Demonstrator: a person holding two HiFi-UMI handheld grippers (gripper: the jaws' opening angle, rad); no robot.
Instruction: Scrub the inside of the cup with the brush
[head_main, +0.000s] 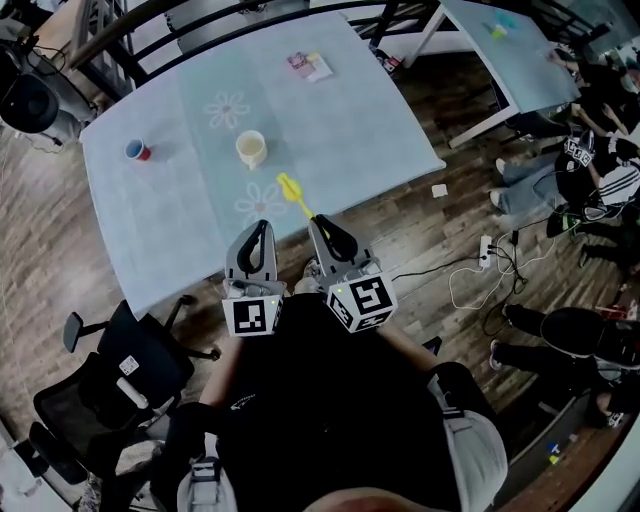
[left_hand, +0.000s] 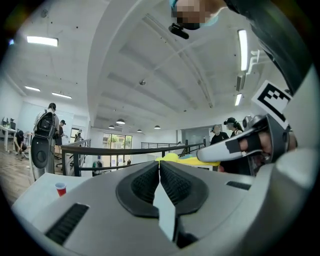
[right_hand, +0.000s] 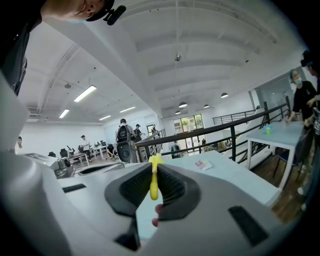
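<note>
In the head view a cream cup (head_main: 250, 148) stands upright near the middle of the table (head_main: 380, 120), which has a pale blue cloth. My right gripper (head_main: 318, 222) is shut on the handle of a yellow brush (head_main: 293, 193), whose head points toward the cup but stays short of it. The right gripper view shows the brush (right_hand: 154, 181) clamped upright between the pads of the right gripper (right_hand: 154, 167). My left gripper (head_main: 262, 228) hangs beside it at the table's front edge, shut and empty. In the left gripper view its jaws (left_hand: 159, 164) meet, with the brush (left_hand: 175, 159) just beyond.
A small red cup (head_main: 137, 150) sits at the table's left, also seen in the left gripper view (left_hand: 60, 189). A pink and white packet (head_main: 309, 66) lies at the far side. An office chair (head_main: 130, 370) stands at lower left. Cables (head_main: 480, 285) and seated people (head_main: 600, 170) fill the right floor.
</note>
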